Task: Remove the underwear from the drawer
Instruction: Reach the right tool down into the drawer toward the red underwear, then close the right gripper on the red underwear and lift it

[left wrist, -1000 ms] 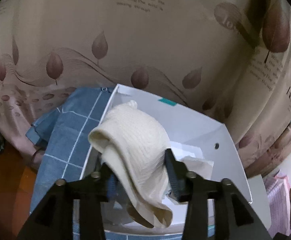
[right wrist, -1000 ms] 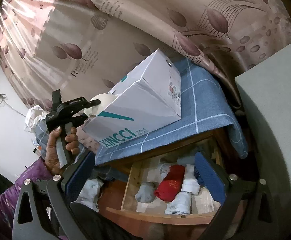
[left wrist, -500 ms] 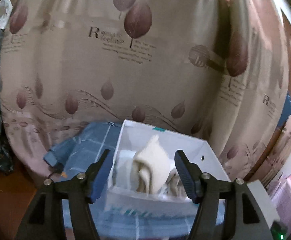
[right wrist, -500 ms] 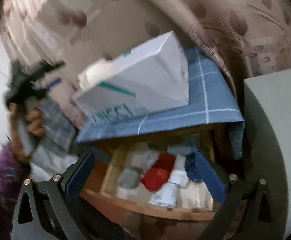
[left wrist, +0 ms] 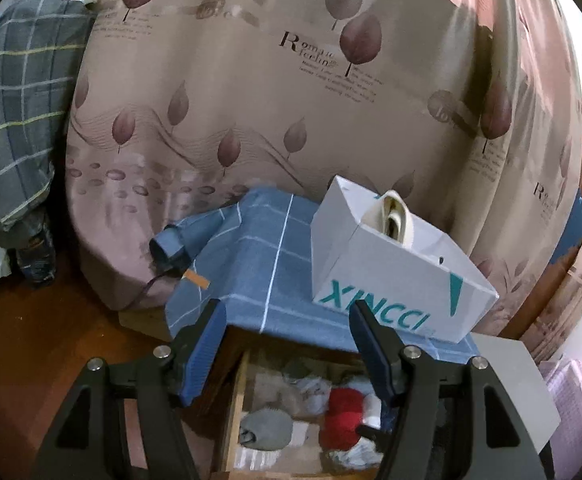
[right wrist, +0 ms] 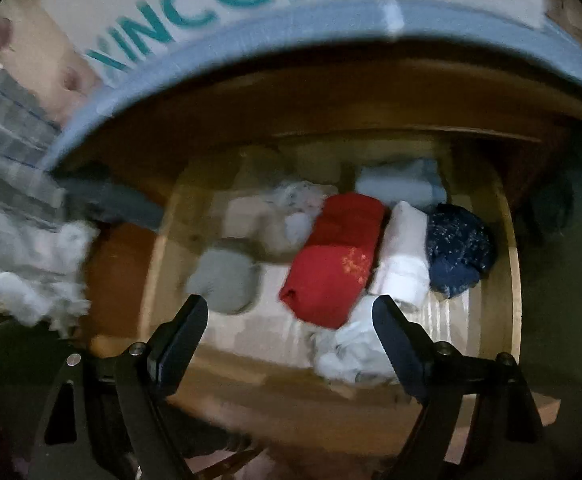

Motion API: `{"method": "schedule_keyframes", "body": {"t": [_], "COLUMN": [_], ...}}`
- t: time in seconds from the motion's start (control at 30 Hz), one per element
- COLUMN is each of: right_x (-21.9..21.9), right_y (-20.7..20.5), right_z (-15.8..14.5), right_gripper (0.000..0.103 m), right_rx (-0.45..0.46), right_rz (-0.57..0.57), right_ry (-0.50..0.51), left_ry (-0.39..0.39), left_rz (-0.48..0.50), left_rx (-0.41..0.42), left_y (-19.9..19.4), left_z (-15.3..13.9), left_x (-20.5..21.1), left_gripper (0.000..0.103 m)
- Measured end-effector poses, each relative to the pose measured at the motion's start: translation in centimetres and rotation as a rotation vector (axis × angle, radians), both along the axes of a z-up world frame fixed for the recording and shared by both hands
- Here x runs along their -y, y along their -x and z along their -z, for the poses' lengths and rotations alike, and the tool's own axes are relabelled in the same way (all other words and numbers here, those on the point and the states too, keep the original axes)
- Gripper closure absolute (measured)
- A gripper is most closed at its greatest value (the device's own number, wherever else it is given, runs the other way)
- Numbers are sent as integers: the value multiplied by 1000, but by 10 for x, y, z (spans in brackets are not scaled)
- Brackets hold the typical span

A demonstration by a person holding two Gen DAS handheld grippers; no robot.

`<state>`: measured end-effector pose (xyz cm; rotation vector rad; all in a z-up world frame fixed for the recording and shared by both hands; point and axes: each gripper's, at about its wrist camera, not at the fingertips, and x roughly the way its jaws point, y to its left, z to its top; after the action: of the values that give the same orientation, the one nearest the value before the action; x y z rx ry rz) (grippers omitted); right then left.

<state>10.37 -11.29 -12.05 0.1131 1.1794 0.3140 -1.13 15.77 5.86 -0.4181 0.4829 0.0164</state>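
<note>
The open wooden drawer (right wrist: 511,240) holds rolled underwear: a red roll (right wrist: 335,264), a white roll (right wrist: 405,256), a navy speckled one (right wrist: 459,252), a grey one (right wrist: 223,280) and a pale crumpled piece (right wrist: 351,352). My right gripper (right wrist: 291,304) hangs just over the drawer. Its jaws are closing, with the red roll's near end in line between the tips and no pad touching it. My left gripper (left wrist: 287,312) is open and empty, back from the white XINCCI box (left wrist: 391,276). A cream garment (left wrist: 391,216) sticks out of that box. The drawer (left wrist: 239,400) shows below the left fingers.
The box stands on a blue checked cloth (left wrist: 267,248) over the cabinet top, whose edge (right wrist: 331,20) overhangs the drawer. A leaf-print curtain (left wrist: 251,100) hangs behind. A plaid blanket (left wrist: 7,120) lies at the left, and a grey panel (left wrist: 519,384) at the right.
My left gripper let go of the cream garment in the box and drew back and down. My right gripper tipped downward and came close over the drawer, its jaws narrowing.
</note>
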Motion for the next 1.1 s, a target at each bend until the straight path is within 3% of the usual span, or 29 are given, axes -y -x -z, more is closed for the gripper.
{"method": "schedule_keyframes", "body": {"t": [0.13, 0.33, 0.63, 0.77, 0.83, 0.93, 1.1], "right_x": [-17, -40, -50, -53, -50, -47, -32], "right_y": [-14, -29, -54, -59, -61, -57, -40], "right_z": [21, 42, 64, 71, 74, 70, 45], "right_gripper": [21, 20, 22, 33, 56, 70, 74], "right_rx": [-47, -80, -170, -225, -236, -210, -138], "right_rz": [33, -2, -15, -20, -23, -51, -92], "right_ry": [72, 230, 325, 357, 364, 351, 268], "left_ry": [71, 122, 225, 250, 259, 266, 259], "left_rz": [51, 52, 49, 45, 43, 45, 47], "left_rx": [-58, -34, -68, -79, -81, -86, -90], "left_y": [-6, -8, -17, -19, -19, -20, -20], "left_z": [20, 22, 34, 38, 39, 41, 41], "left_x": [-3, -10, -22, -24, -26, -26, -25], "left_gripper": [37, 37, 37, 37, 37, 37, 37]}}
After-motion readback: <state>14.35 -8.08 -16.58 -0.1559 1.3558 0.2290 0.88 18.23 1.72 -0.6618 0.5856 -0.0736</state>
